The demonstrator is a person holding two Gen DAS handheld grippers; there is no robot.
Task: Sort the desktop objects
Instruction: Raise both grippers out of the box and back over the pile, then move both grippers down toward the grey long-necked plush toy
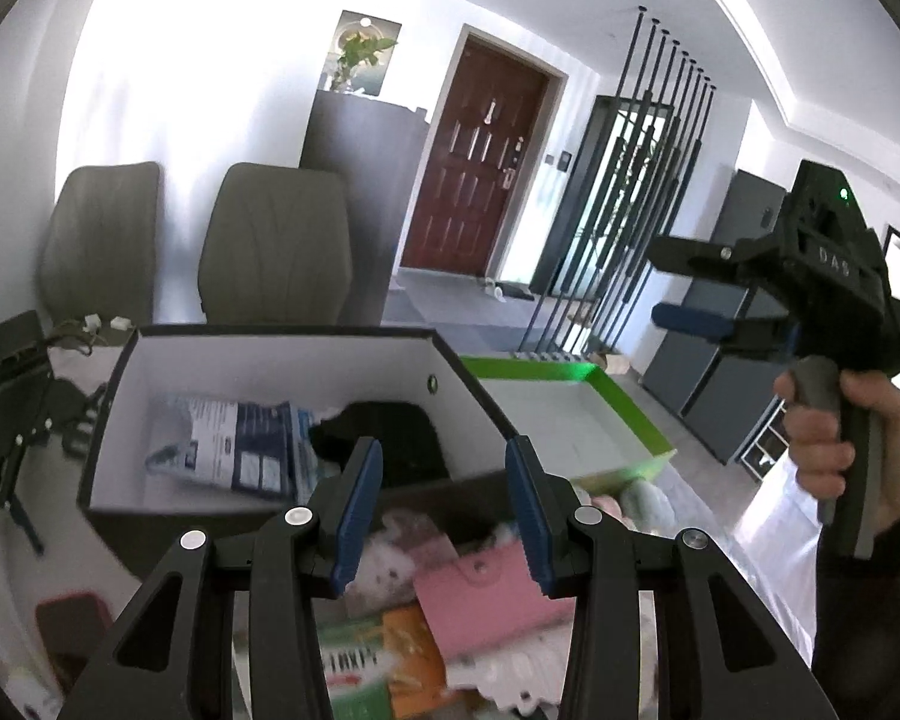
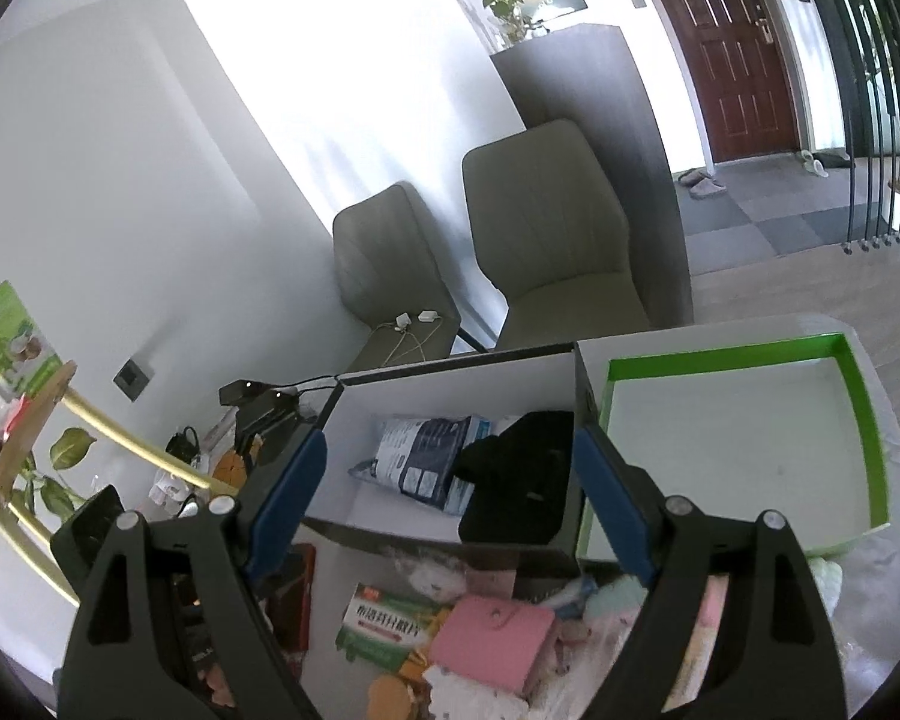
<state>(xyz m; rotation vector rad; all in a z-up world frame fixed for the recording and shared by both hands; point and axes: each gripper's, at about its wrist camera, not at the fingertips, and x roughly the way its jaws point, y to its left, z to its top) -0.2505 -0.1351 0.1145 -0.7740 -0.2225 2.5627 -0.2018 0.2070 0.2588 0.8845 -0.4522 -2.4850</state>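
Both grippers, L (image 1: 444,507) & R (image 2: 450,501), angled down, jaws apart, empty.

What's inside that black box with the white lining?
Inside the black box lie a blue-and-white printed packet and a black object partly overlapping it. Whatever sits under them is covered. The green tray beside it looks empty.

Both wrist cameras look steeply down from nearby; both share the dark box (image 1: 258,360) (image 2: 450,378).
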